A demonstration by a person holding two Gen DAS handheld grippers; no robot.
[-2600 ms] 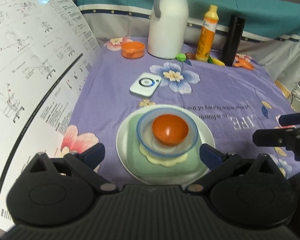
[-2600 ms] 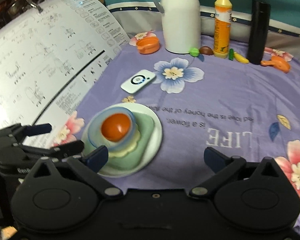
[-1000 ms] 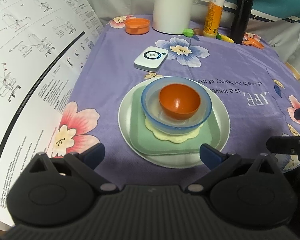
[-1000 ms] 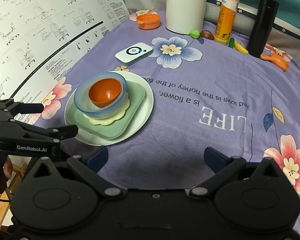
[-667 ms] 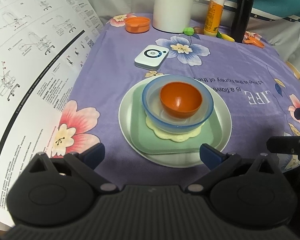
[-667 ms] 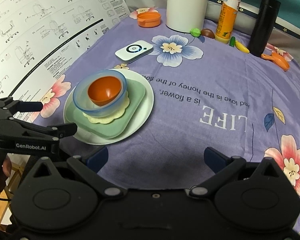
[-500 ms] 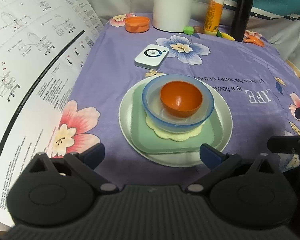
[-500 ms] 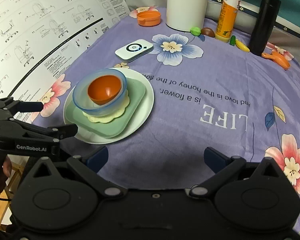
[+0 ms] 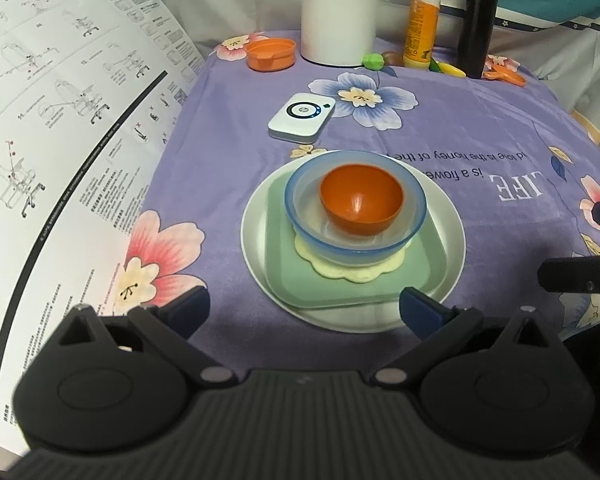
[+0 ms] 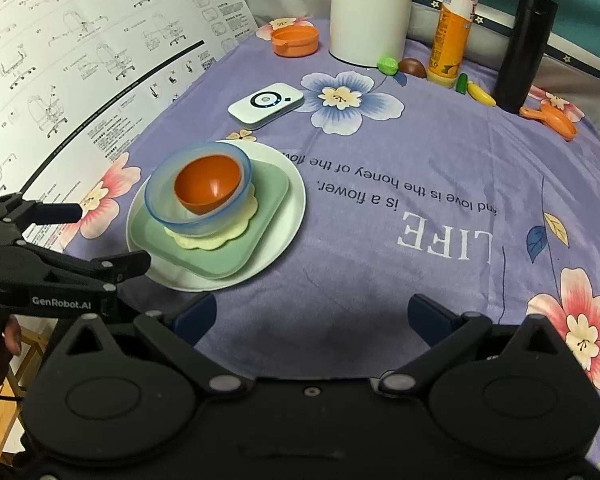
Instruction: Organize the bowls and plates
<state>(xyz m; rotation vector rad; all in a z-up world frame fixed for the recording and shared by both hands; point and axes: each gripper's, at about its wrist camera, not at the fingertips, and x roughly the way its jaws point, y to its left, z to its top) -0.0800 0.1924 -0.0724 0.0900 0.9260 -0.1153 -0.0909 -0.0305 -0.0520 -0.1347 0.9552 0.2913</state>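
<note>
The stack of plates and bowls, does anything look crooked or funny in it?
Slightly. The square green plate sits turned and off-centre on the round white plate, one corner nearing its rim. The small orange bowl leans inside the clear blue bowl. Nothing looks spilled or broken.

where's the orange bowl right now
In both views the orange bowl sits nested inside the blue bowl, atop the stacked plates, centre-left on the cloth.

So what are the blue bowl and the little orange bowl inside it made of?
The see-through blue bowl looks like frosted plastic, maybe glass: the cream scalloped mat under it shows faintly through its wall. The small orange bowl looks like smooth opaque plastic, with a soft shine inside. Looks alone cannot confirm either.
</note>
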